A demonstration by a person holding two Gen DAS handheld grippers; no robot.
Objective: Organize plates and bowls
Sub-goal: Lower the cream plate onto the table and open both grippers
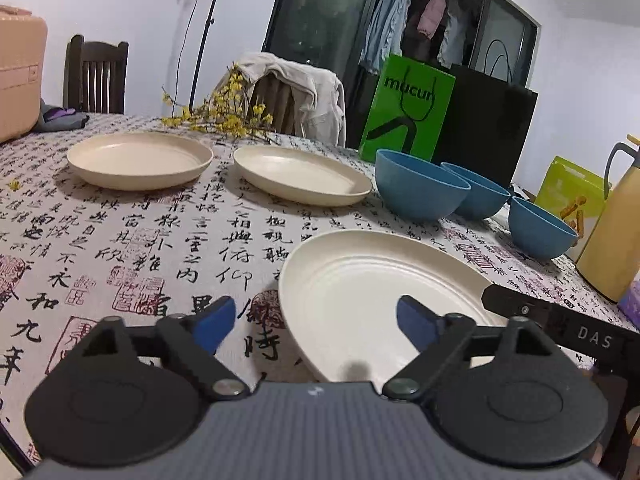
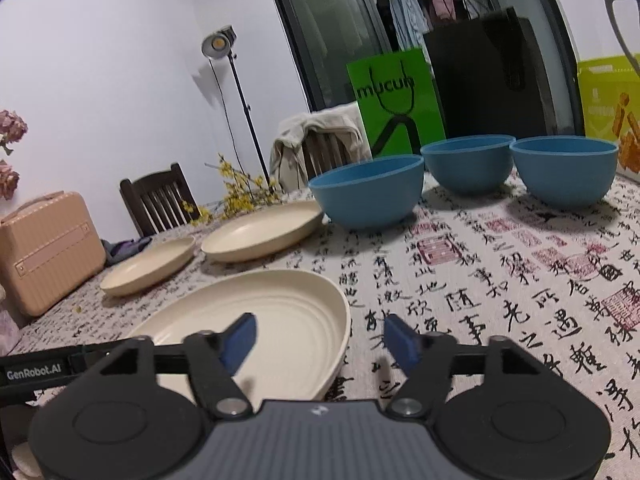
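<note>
From the left wrist, the left gripper (image 1: 316,322) gaped wide, holding nothing; its body hid the near edge of the round cream plastic plate (image 1: 360,288) lying flat just ahead. From the right wrist, the right gripper (image 2: 320,340) also stood wide open and empty, covering that plate's near rim; three blue bowls (image 2: 370,192) sat upright beyond

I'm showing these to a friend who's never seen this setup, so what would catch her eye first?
Likely the tablecloth, covered in black calligraphy and red seals. On it, three blue bowls sit in a row at the back right, and three cream plates lie apart, the nearest just ahead of both open grippers. Behind the bowls a bright green bag stands out.
</note>
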